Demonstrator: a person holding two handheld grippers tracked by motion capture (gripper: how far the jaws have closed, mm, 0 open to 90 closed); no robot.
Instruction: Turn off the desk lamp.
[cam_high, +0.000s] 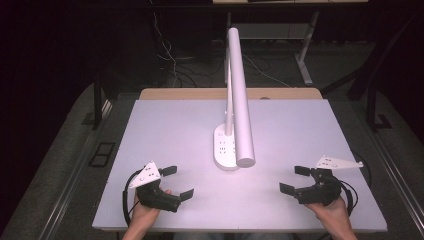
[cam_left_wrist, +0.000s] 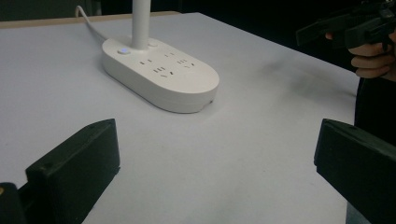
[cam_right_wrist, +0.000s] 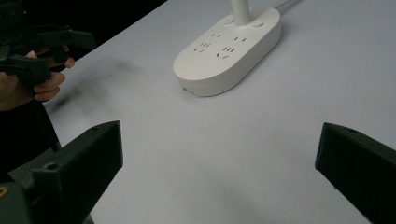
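Observation:
A white desk lamp stands mid-table: its oval base (cam_high: 224, 148) carries socket outlets, and its long tube head (cam_high: 240, 95) reaches toward me. The same base (cam_left_wrist: 161, 72) lies ahead of the left jaws, and it (cam_right_wrist: 229, 49) also appears ahead of the right jaws. My left gripper (cam_high: 177, 183) rests at the near left of the table, open, nothing between its jaws. My right gripper (cam_high: 295, 179) sits at the near right, also open and holding nothing. Both point inward at the lamp base, each a short way from it.
The white board (cam_high: 165, 130) covers a wooden table whose far edge (cam_high: 200, 94) shows behind it. A white cable (cam_left_wrist: 91, 25) leaves the lamp base toward the back. Dark floor, cables and table legs (cam_high: 305, 65) lie beyond. The other hand and its gripper (cam_left_wrist: 355, 28) show at the edge.

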